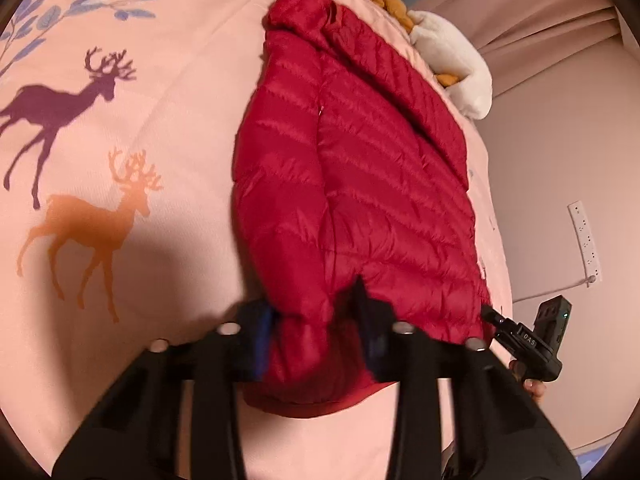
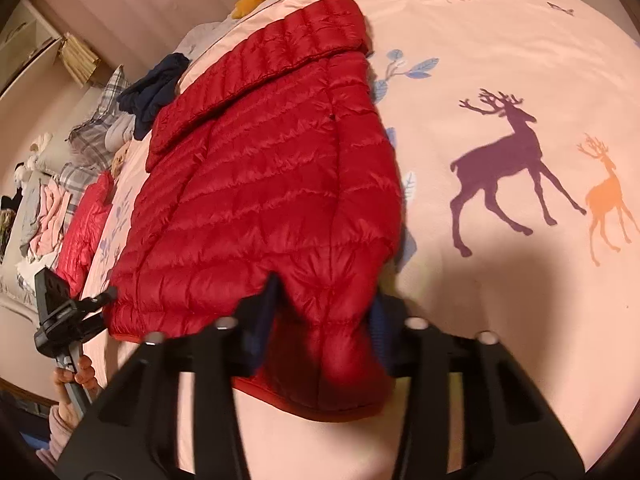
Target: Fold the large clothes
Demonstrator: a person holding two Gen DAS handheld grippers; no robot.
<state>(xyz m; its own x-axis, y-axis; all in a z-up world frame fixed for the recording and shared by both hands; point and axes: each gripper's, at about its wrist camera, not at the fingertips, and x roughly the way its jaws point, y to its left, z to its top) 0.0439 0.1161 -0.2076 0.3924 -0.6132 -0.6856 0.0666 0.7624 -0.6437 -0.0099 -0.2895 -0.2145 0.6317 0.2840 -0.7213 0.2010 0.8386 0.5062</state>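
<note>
A red quilted puffer jacket point(image 1: 352, 184) lay flat on a pink bedspread point(image 1: 168, 128), its sleeves folded in over the body and its hood at the far end.

In the left wrist view, going left to right: blue leaf prints, a dark purple deer print point(image 1: 60, 112) and an orange deer print point(image 1: 92, 224) marked the bedspread. The jacket ran up the middle of the view. The left gripper point(image 1: 316, 320) was at the near hem, its two black fingers narrowed onto a bunched fold of the jacket, with puffed fabric bulging between them. A white and orange plush toy point(image 1: 452, 52) sat beyond the jacket's far right edge. At the lower right, the other gripper's black tip met the jacket's hem corner, and a white power strip point(image 1: 585, 240) showed on the wall.

In the right wrist view, left to right: shelving, plaid bedding point(image 2: 92, 128) and loose clothes filled the far left, with a second red garment point(image 2: 86, 224) and a dark navy garment point(image 2: 156, 88) beside the jacket. A hand point(image 2: 76, 380) held the other gripper at the lower left, its tip at the hem. The right gripper point(image 2: 324, 312) had its fingers narrowed on the near hem, gathering a thick fold between them. The deer prints lay to the right.
</note>
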